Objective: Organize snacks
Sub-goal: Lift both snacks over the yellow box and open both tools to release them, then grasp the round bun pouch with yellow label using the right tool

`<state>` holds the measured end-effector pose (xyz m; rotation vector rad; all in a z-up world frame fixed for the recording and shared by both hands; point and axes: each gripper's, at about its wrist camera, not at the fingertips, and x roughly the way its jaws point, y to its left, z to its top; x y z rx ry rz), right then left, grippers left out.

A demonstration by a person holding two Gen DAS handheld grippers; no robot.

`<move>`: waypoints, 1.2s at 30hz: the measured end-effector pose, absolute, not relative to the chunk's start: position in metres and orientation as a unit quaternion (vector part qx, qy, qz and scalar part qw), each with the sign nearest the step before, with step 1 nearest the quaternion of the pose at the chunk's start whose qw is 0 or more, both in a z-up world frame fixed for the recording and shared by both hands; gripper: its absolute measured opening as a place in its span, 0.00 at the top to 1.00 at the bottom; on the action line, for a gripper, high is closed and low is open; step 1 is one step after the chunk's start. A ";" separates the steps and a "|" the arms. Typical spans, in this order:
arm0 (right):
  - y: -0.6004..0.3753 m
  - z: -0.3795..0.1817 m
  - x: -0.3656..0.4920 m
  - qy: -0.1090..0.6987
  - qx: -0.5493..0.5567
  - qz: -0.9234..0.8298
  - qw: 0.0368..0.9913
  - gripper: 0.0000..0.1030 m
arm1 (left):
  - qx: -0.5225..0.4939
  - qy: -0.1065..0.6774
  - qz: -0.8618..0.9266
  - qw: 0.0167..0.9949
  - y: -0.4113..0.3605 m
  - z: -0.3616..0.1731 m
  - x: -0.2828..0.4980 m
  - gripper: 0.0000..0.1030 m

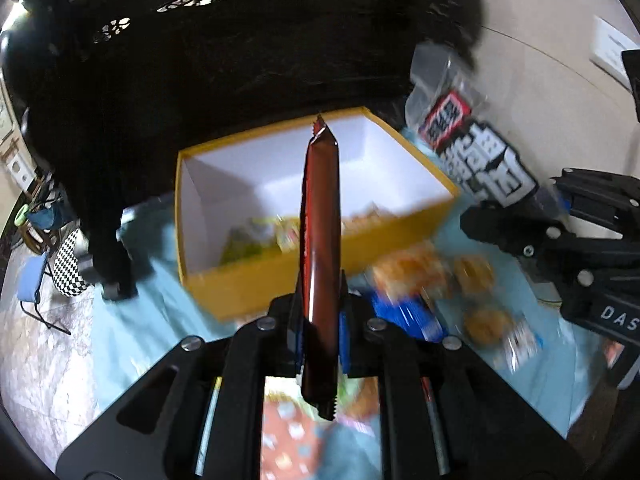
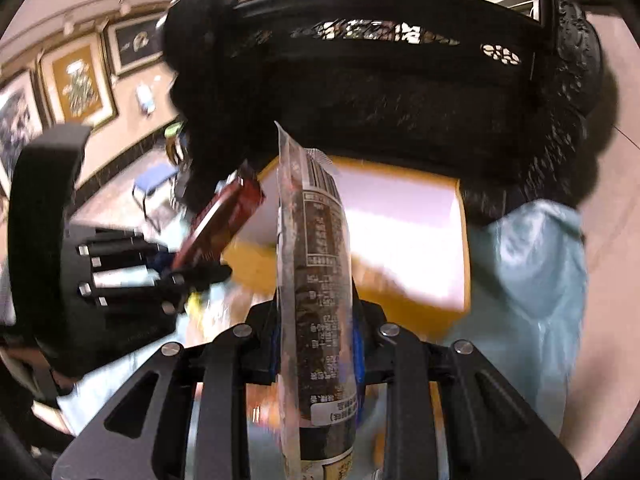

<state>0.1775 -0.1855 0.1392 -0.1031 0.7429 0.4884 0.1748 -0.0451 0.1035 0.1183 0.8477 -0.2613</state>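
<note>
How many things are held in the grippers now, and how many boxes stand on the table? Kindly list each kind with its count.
Dark red snack bar, in the left gripper: 1
Black-and-clear snack packet, in the right gripper: 1
Yellow box, open: 1
Total: 3

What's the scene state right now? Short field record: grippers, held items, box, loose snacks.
left gripper: shut on dark red snack bar
right gripper: shut on clear packet with black label
yellow box: open, white inside, a few snacks at the bottom
loose snacks: orange-brown packets and blue packet on light blue cloth
image quality: motion blur
</note>
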 end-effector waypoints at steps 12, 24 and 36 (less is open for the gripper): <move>-0.175 0.084 0.308 0.394 -0.035 0.165 0.904 0.66 | 0.029 0.474 -0.033 0.880 -0.039 0.052 0.315 0.52; -0.209 0.099 0.221 0.321 -0.041 0.138 0.936 0.26 | 0.021 0.423 -0.041 0.905 -0.020 0.073 0.256 0.03; -0.269 0.072 0.094 0.314 0.005 0.094 0.945 0.01 | 0.059 0.421 -0.074 0.902 -0.024 0.052 0.143 0.03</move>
